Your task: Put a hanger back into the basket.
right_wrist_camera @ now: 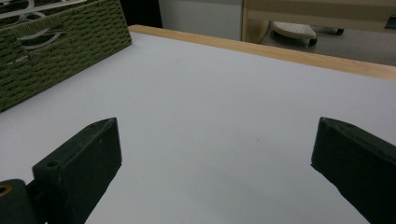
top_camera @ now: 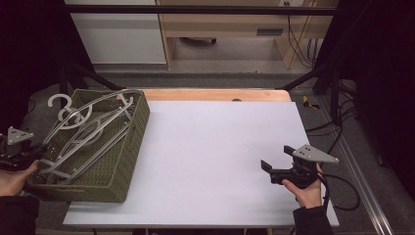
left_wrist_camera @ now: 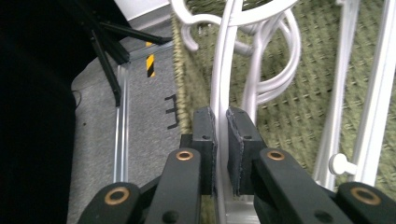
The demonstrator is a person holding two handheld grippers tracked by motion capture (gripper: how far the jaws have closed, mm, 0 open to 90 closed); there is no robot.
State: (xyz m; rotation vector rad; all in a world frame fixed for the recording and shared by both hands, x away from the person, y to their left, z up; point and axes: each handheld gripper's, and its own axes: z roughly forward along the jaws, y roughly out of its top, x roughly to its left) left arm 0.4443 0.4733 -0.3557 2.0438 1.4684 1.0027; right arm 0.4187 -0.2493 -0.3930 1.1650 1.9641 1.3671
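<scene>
A green woven basket [top_camera: 131, 147] stands at the table's left end with several white plastic hangers [top_camera: 93, 122] piled in it, their hooks sticking out over its far left corner. My left gripper [top_camera: 39, 151] reaches in over the basket's left rim. In the left gripper view, my left gripper [left_wrist_camera: 220, 119] is shut on the thin arm of one white hanger [left_wrist_camera: 218, 70], which runs up between the pads. My right gripper [top_camera: 276, 157] hovers open over the white table top [top_camera: 210, 147] at the right, with nothing between its fingers [right_wrist_camera: 88, 149].
The white sheet covers the table up to a wooden strip [top_camera: 215, 94] along the far edge. The basket [right_wrist_camera: 60, 37] lies far off to the right gripper's left. Black frame posts [top_camera: 318, 68] and floor cables [top_camera: 342, 191] flank the right side.
</scene>
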